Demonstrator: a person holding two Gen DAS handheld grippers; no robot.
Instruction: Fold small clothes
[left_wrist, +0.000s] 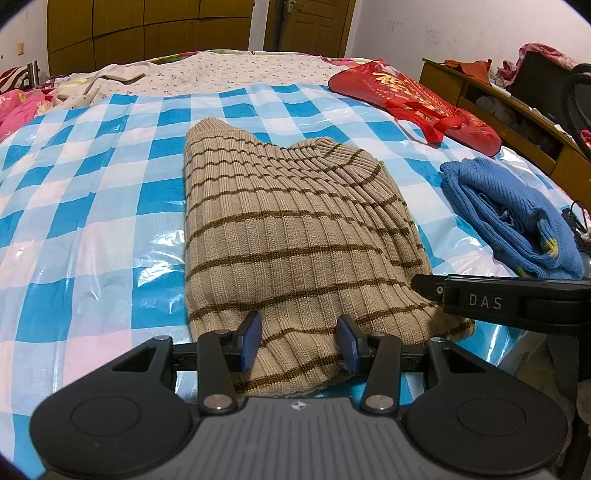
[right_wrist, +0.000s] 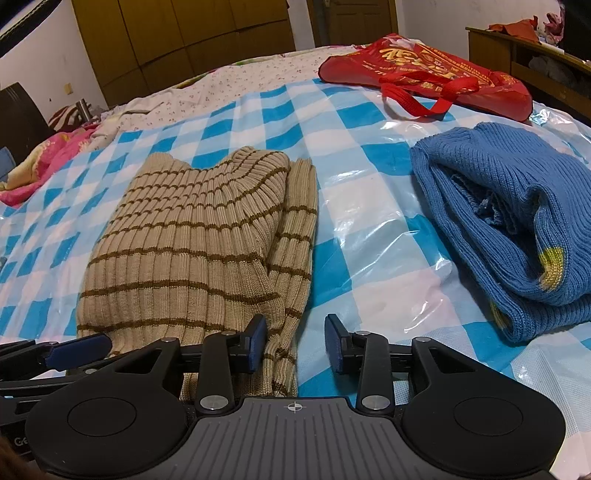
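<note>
A beige ribbed sweater with brown stripes (left_wrist: 288, 240) lies folded into a narrow stack on the blue-and-white checked plastic sheet (left_wrist: 92, 221). My left gripper (left_wrist: 300, 341) stands open at its near hem, and the knit lies flat between the two blue pads. In the right wrist view the same sweater (right_wrist: 192, 251) shows a folded strip along its right side. My right gripper (right_wrist: 296, 343) is open there. Its left pad rests against that strip and its right pad is over bare sheet. One left-gripper pad (right_wrist: 79, 349) lies on the sweater's near left corner.
A folded blue knit sweater (right_wrist: 517, 221) sits to the right on the sheet. A red carrier bag (right_wrist: 424, 66) lies beyond it. Floral bedding (left_wrist: 221, 70) covers the far bed, pink bedding (left_wrist: 18, 107) is at the left, and a wooden desk (left_wrist: 454, 85) stands at the right.
</note>
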